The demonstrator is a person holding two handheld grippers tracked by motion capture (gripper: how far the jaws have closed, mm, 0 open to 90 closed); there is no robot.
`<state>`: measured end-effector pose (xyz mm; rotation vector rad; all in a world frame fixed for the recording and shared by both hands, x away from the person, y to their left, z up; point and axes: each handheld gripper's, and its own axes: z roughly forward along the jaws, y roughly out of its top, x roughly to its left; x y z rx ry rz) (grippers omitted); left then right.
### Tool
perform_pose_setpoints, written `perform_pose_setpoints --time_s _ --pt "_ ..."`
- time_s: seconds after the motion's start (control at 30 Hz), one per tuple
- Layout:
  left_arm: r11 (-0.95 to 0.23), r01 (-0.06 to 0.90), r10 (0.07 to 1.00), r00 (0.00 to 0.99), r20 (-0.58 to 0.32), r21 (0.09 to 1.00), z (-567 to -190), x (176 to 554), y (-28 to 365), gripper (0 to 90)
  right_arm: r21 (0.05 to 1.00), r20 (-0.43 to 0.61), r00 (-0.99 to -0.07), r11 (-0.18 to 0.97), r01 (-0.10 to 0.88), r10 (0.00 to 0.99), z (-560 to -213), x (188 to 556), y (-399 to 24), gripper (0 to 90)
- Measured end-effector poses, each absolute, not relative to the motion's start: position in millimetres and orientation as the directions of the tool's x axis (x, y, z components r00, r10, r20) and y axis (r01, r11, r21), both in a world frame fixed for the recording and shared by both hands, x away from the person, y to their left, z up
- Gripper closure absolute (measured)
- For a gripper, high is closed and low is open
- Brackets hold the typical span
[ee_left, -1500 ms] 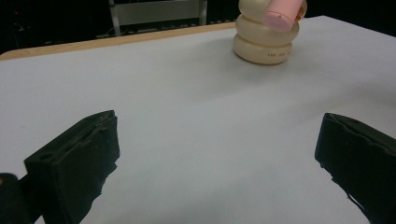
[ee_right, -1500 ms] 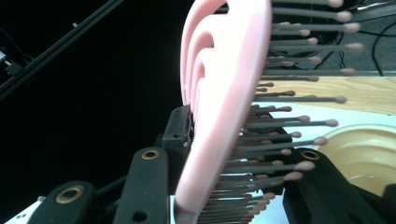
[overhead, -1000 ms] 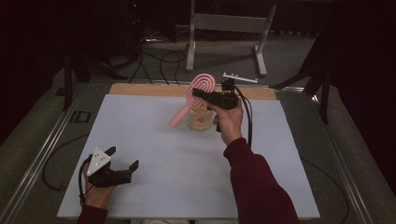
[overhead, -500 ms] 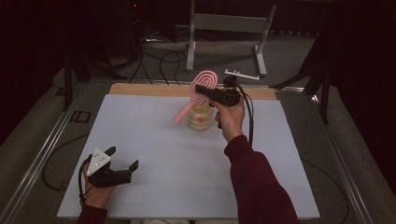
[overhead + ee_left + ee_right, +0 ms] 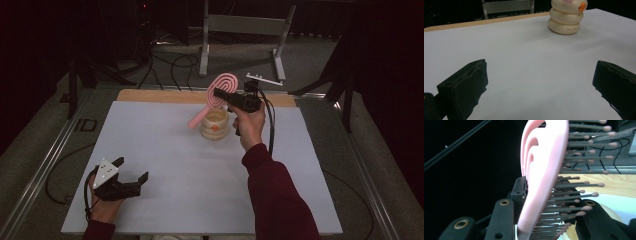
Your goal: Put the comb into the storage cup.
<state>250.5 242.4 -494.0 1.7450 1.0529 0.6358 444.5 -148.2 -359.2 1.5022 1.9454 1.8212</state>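
The right gripper point(image 5: 220, 95) is clamped on the head of a pink hairbrush point(image 5: 222, 85). In the right gripper view one jaw presses the smooth back of the brush point(image 5: 544, 170) and the other sits among the bristles, which point toward 3 o'clock in that view. In the high view the brush hangs in the air just past the centre of the mat, tilted: its round head is at the upper end, toward 1 o'clock, and its handle slants down toward 7 o'clock, ending at the rim of a cream holder point(image 5: 215, 125). Whether the handle tip touches the holder or only crosses in front of it I cannot tell. The right hand point(image 5: 248, 120) grips the tool from 5 o'clock of the brush, with a dark red sleeve point(image 5: 275, 195) running down to the bottom edge and a cable point(image 5: 271, 125) trailing beside the wrist.

The holder is a stack of rounded rings with a small orange mark on its side, standing upright on the pale mat point(image 5: 190, 170) at about 12 o'clock from the mat's centre. In the left gripper view the holder point(image 5: 566, 18) stands at 1 o'clock, well away.

The left gripper point(image 5: 131, 175) rests at 7 o'clock on the mat, well apart from the brush, its jaws spread wide with nothing between them but bare mat point(image 5: 536, 75). The left hand point(image 5: 105, 205) holds it from below.

Beyond the mat's far edge a wooden strip point(image 5: 165, 96) shows, and behind it a grey metal stand point(image 5: 245, 25) and black floor cables point(image 5: 170, 65).
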Motion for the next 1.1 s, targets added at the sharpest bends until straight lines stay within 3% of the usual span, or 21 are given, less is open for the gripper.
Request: perform_pose_setpoints --time_s 1.1 --pt "-0.158 0.368 0.870 0.490 -0.047 0.916 -494.6 250.6 242.1 0.7 0.785 0.575 -0.438 -0.317 0.532 0.691 -354.4 453.1 -178.8 63.5"
